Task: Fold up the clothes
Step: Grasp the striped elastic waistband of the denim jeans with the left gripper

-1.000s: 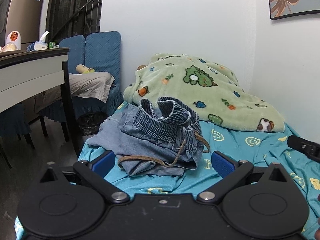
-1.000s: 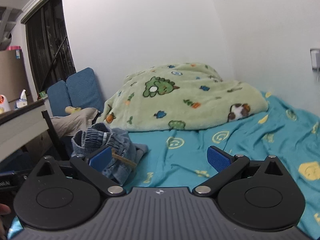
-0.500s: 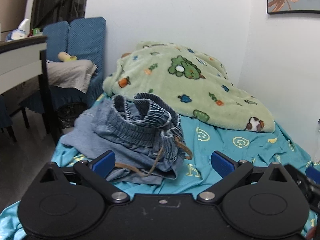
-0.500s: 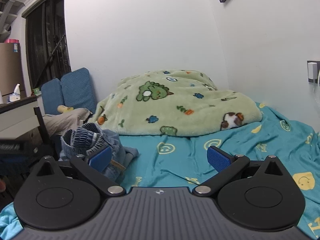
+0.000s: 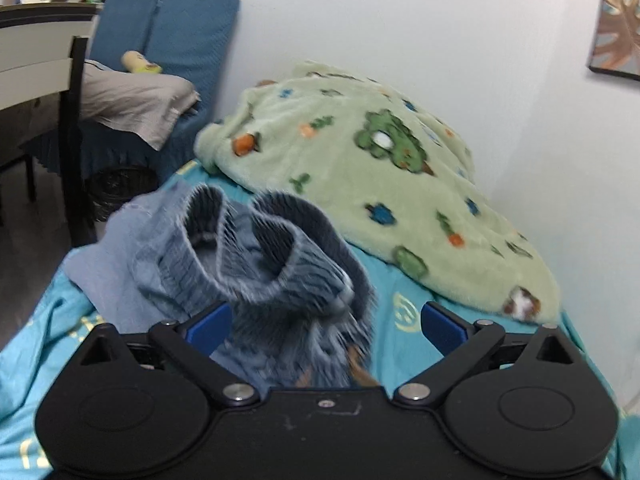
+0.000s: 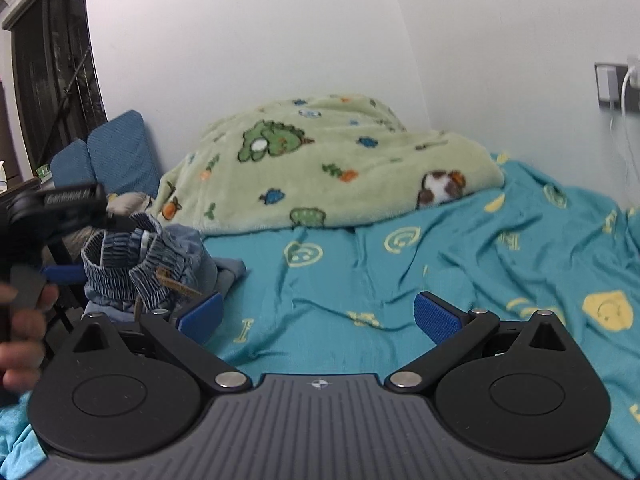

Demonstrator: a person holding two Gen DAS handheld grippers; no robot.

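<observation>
A crumpled pair of blue denim trousers point(image 5: 256, 264) with an elastic waistband and a brown drawstring lies on the teal sheet point(image 5: 396, 344) near the bed's left edge. My left gripper point(image 5: 326, 322) is open, right over the waistband, with cloth between its blue pads but not pinched. In the right wrist view the trousers point(image 6: 152, 256) sit at the left, and my right gripper point(image 6: 318, 314) is open above bare sheet point(image 6: 360, 280), its left pad beside the denim. The left gripper body point(image 6: 52, 208) and a hand point(image 6: 20, 340) holding it show at that view's left edge.
A green cartoon-print blanket point(image 5: 360, 176) is heaped at the head of the bed against the white wall. Left of the bed stand a blue chair point(image 5: 168, 40) with a grey cloth, a desk point(image 5: 36, 48) and a dark bin point(image 5: 120, 192). A wall socket point(image 6: 616, 84) is at the right.
My left gripper has moved forward and down onto the trousers' waistband. My right gripper has drifted closer to the trousers, and the left gripper has come into its view.
</observation>
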